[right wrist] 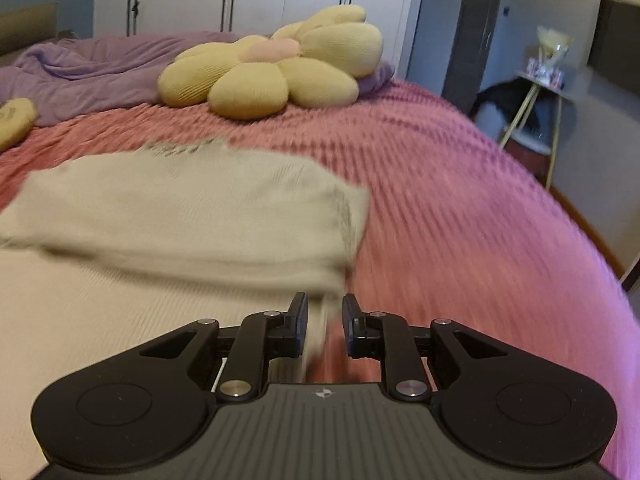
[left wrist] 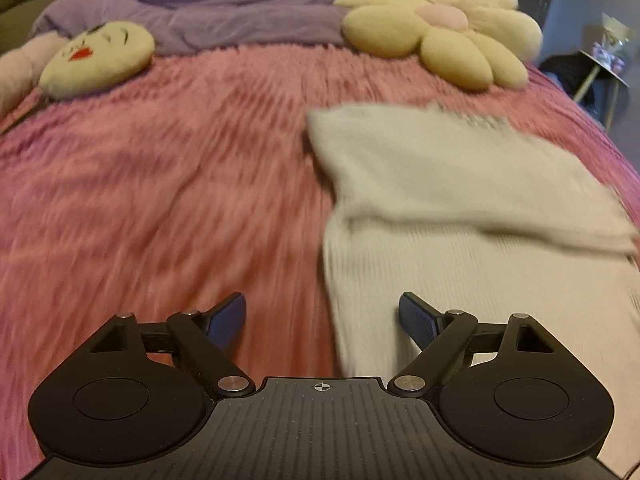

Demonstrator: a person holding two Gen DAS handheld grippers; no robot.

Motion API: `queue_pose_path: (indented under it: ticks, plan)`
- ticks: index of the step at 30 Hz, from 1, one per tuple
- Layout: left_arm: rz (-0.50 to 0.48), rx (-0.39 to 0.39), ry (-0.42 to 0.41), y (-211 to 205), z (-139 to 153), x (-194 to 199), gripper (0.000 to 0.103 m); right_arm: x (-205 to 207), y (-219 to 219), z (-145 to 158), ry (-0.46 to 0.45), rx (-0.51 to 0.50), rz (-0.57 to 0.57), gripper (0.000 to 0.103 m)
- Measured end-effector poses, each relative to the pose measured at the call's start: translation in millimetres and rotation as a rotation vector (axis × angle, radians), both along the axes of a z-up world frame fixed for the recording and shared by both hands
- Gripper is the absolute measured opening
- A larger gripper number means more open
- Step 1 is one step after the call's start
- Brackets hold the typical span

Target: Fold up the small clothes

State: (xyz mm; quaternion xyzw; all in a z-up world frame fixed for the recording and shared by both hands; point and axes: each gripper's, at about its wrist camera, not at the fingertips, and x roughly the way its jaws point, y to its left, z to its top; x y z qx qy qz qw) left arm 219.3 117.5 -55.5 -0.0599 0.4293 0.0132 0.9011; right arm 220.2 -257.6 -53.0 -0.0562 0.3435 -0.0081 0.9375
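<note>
A cream ribbed-knit garment lies on a pink shaggy bedspread, its upper part doubled over the lower so that a thick folded edge runs across it; the knit is fine-ribbed below and softer and fuzzier on the folded layer, which is blurred. Beyond the garment on the bedspread rests a yellow flower-shaped plush cushion with rounded petals and a pale pink centre. To the garment's far left lies a round yellow face cushion with a red mouth, and behind both a crumpled lilac blanket.

The left gripper has its fingers spread wide with nothing between them; it sits over the garment's left edge, one blue-padded finger above the bedspread.

The right gripper is at the garment's right edge, its black fingers drawn near each other with a narrow gap, where a blurred strip of cream knit shows; whether they pinch it cannot be told.
</note>
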Motion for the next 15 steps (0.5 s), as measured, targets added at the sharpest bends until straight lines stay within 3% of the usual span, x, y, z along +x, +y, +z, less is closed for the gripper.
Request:
queue_pose_path:
  ticks: [4,8,15]
  plan:
    - [0.017,-0.073,0.053,-0.6,-8.7,-32.4,0.088,-50.3,-14.2,2.7,0.049,0.082,-0.025,0.022]
    - [0.036,-0.046,0.059,-8.8,-9.6,-44.2,0.088,-81.9,-17.6,-4.2,0.087,0.12,-0.031,0.027]
    - [0.044,-0.037,0.066,-13.3,-6.0,-50.6,0.088,-97.4,-10.1,-5.0,0.106,0.119,-0.029,0.03]
